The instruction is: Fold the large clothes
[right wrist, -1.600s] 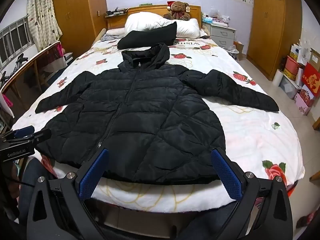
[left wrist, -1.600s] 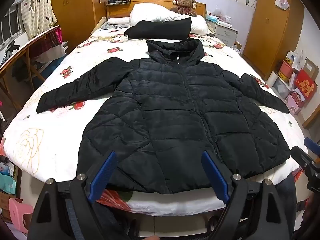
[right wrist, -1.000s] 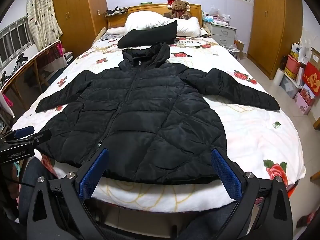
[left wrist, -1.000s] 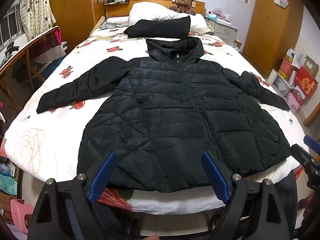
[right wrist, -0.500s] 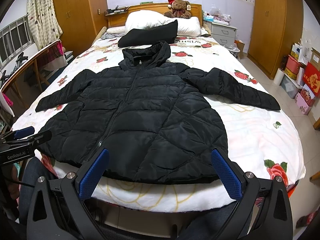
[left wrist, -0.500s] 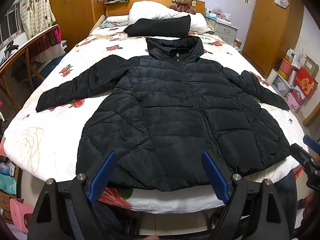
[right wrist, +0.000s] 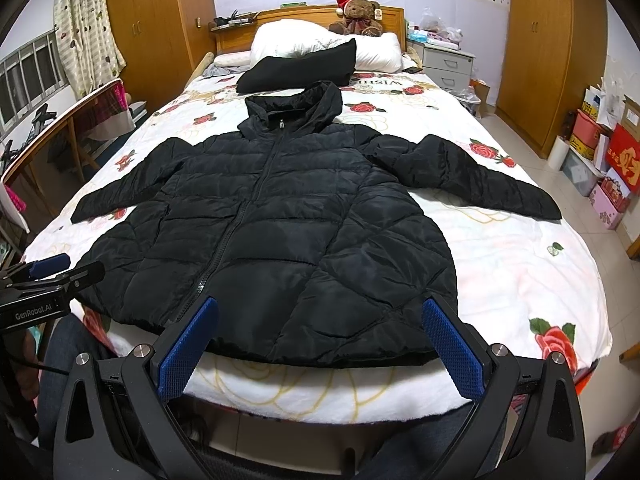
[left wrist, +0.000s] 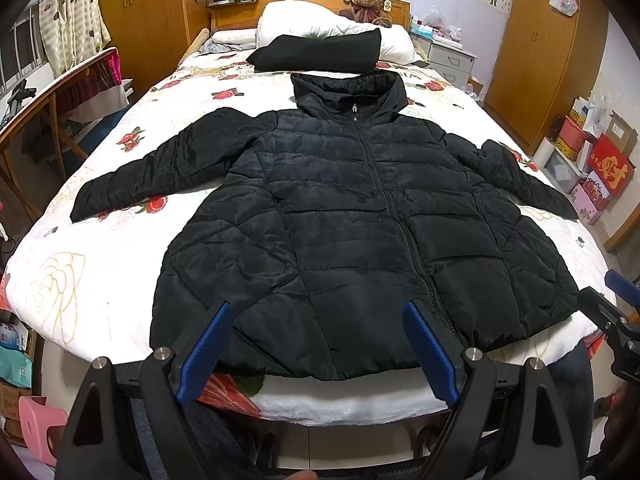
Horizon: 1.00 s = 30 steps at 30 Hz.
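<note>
A black quilted hooded jacket [left wrist: 360,216] [right wrist: 280,224] lies flat and zipped on the bed, front up, both sleeves spread outward, hem toward me. My left gripper [left wrist: 316,344] hovers open just above the hem at the bed's near edge, nothing between its blue pads. My right gripper [right wrist: 320,340] is also open, over the hem's right half. Each gripper shows at the side of the other's view: the right gripper [left wrist: 616,312] and the left gripper [right wrist: 44,280].
The bed has a white rose-print quilt [left wrist: 80,272] [right wrist: 520,264]. A folded black garment [left wrist: 320,54], white pillows [right wrist: 320,42] and a teddy bear [left wrist: 366,2] sit by the headboard. Wooden wardrobes, a desk [left wrist: 40,96] at left, boxes [right wrist: 608,160] on the floor at right.
Both views have crept slightly forward and up over the bed's near edge; the jacket lies unchanged and both grippers stay open.
</note>
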### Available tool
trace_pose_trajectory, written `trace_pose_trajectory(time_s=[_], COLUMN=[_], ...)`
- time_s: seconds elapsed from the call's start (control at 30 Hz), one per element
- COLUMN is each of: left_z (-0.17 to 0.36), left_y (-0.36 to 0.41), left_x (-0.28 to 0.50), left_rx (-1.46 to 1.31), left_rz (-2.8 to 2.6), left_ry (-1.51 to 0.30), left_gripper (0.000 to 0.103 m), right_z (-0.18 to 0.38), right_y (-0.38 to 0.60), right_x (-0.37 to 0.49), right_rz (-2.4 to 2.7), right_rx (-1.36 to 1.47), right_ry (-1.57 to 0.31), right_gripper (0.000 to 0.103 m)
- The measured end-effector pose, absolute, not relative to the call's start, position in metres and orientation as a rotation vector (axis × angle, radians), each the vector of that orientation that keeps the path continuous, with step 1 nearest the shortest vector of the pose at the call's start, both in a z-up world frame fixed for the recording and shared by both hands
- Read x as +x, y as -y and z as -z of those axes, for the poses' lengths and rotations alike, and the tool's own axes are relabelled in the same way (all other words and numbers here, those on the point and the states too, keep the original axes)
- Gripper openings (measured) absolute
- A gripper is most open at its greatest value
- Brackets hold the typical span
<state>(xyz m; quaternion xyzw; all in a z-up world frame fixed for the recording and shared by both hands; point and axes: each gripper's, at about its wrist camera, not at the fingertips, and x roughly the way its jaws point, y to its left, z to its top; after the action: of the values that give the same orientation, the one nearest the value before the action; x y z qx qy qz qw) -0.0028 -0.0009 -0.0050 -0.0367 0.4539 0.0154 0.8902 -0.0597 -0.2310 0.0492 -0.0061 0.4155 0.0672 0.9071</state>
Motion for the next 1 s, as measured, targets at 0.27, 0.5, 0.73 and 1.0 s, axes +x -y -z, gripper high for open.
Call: trace_pose_trajectory(time_s=[0.27,0.5,0.73,1.0], left_z=[0.0066,0.0069,0.0061,0.006], left_y=[0.0019,0.0018,0.0013,0.0013], left_x=[-0.0032,-0.0033,-0.0028,-0.0026], left_rx=[-0.078,-0.077,-0.077,-0.078], left_rz=[-0.033,-0.033,-0.032,-0.032], left_ry=[-0.946,-0.946,-0.947,-0.948], left_gripper=[0.088,0.088,0.088,0.088], right_z=[-0.049,-0.0487,-0.0491,-0.0489], right_y=[0.2306,0.2302,0.2302,0.2297], right_x=[-0.0598,-0.06,-0.0597,-0.0596], right_rz=[-0.139,-0.138,-0.138,-0.138], right_rx=[-0.013,-0.013,-0.014,-0.014], right_ry=[-0.859,-0.859,-0.859,-0.859], right_gripper=[0.101,0.101,0.101,0.101])
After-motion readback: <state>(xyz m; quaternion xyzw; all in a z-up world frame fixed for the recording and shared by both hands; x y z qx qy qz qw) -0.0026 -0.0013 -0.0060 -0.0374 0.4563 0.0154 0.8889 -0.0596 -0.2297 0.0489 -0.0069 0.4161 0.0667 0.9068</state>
